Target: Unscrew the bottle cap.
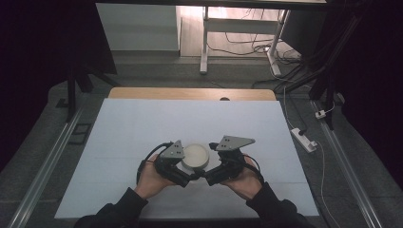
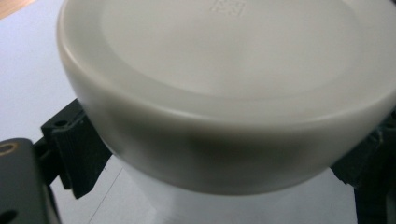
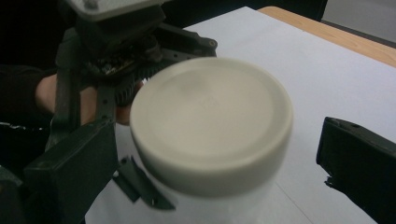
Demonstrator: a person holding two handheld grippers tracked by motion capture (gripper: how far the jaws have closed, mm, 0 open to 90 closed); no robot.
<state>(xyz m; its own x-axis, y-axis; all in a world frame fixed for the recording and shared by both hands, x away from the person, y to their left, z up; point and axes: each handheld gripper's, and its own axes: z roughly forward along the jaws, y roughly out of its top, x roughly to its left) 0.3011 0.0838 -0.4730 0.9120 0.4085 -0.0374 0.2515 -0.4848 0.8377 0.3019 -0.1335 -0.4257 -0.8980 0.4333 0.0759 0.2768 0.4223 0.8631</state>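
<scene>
Your left gripper [image 1: 183,164] is clamped around the white jar [image 1: 196,156], standing at 6 o'clock on the table [image 1: 142,133]. Your right gripper [image 1: 216,164] stands wide open around its lid [image 3: 210,116]; unscrewing seems not begun.

Wooden table [image 1: 142,93], mostly covered by a big white sheet [image 1: 142,128], with just a strip of bare wood left along the far edge. Small dark round spot [image 1: 224,99] on that strip, right past the sheet's far edge. One white lidded jar [image 1: 196,156] standing upright on the sheet, toward its near middle.
</scene>
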